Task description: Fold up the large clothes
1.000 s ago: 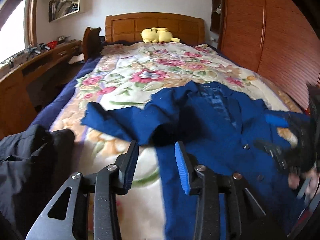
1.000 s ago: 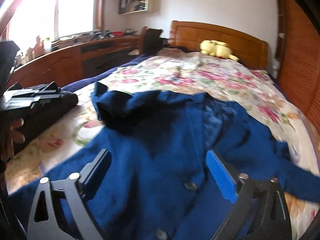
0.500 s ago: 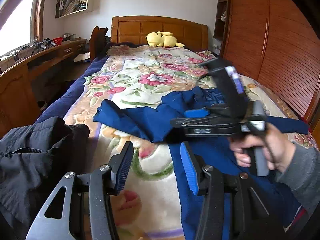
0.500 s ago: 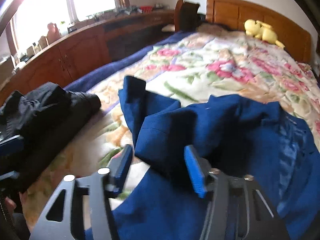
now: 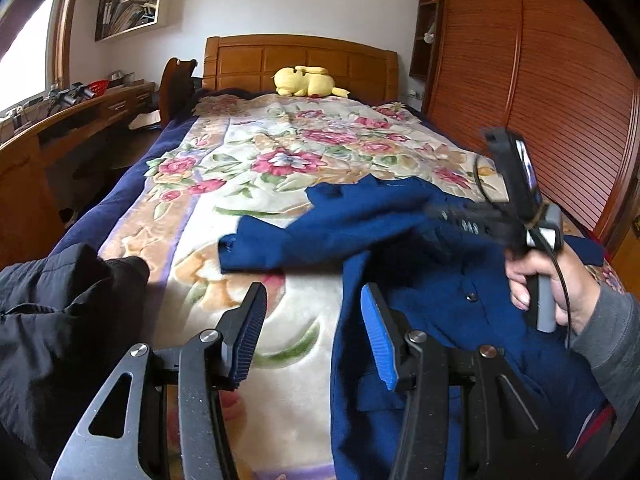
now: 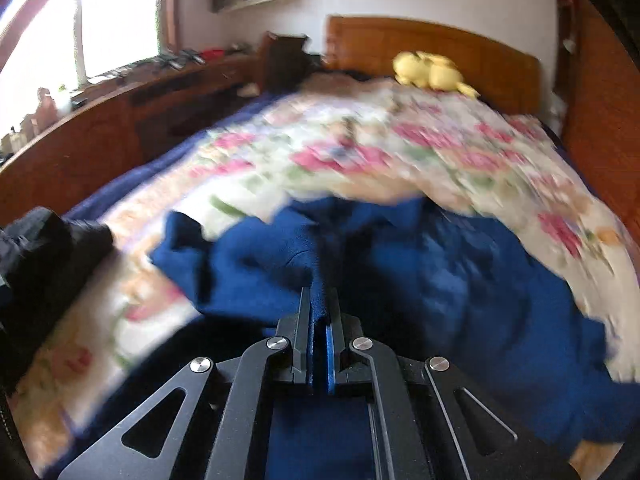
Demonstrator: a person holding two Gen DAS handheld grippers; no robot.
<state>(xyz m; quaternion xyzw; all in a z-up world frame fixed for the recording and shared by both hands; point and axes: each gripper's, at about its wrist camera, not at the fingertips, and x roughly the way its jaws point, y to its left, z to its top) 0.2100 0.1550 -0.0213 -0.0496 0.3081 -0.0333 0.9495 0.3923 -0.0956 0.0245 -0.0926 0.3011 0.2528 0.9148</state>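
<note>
Right tool [image 6: 319, 304] just clamped onto blue coat [image 6: 440, 264] sleeve fold; I'd drag it flat across, left tool [image 5: 312, 332] spread, idle.

A bed [image 5: 176, 216] with a flowered blanket [image 5: 288, 160] is carrying a blue coat [image 5: 400, 232] at lower right, a black jacket [image 5: 60, 312] at lower left, and a yellow plush toy [image 5: 306, 86] at top centre.

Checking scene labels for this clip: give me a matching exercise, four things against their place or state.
Things:
1. blue coat
2. black jacket
3. yellow plush toy
4. left gripper

Places or states:
A. by the headboard
B. open, holding nothing
C. bunched at the bed's near left edge
D. pinched in the right gripper

Pairs: 1-D, 2-C, 3-A, 4-B
</note>
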